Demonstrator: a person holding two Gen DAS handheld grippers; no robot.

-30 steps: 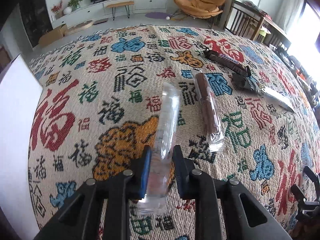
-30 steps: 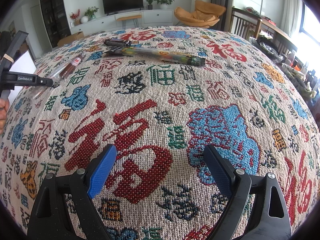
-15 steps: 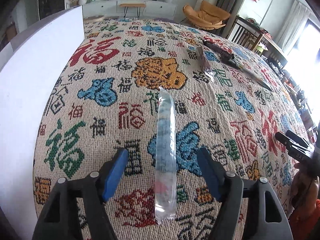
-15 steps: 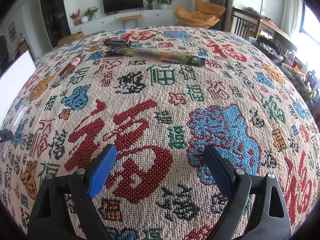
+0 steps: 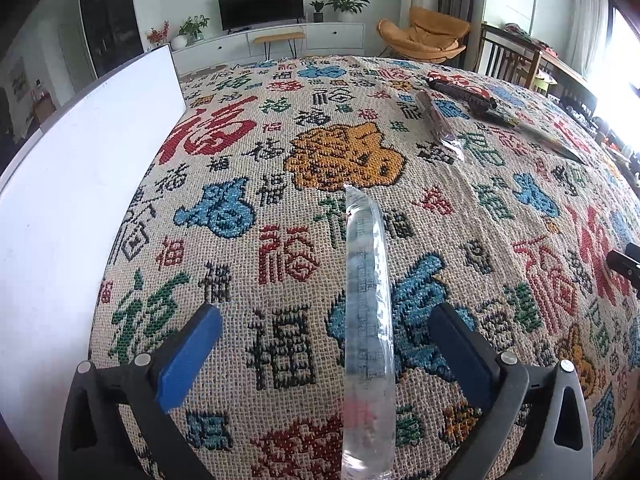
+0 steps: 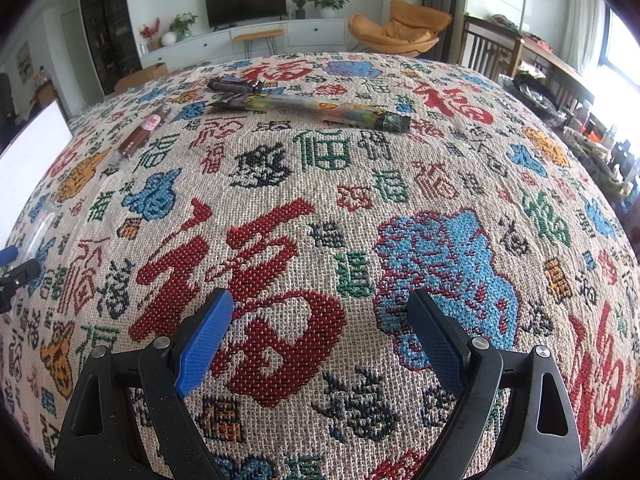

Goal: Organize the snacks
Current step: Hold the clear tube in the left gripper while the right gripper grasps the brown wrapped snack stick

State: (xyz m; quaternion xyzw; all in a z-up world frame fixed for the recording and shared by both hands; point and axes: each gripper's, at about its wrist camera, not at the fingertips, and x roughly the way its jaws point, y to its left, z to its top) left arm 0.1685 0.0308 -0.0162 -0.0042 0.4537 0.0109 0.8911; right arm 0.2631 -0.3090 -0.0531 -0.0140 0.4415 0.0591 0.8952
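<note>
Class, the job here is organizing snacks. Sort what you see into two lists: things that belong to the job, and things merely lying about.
Belonging to the job:
- clear snack tube, lying between the opening jaws of the left claw, untouched
- sausage stick
- long colourful snack packet
- dark snack bar
- white board

Lying about:
- patterned tablecloth
- orange chair
- television

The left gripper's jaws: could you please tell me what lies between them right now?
The clear snack tube lies on the patterned cloth between the opening jaws of the left gripper, untouched by either, as the left wrist view shows.
</note>
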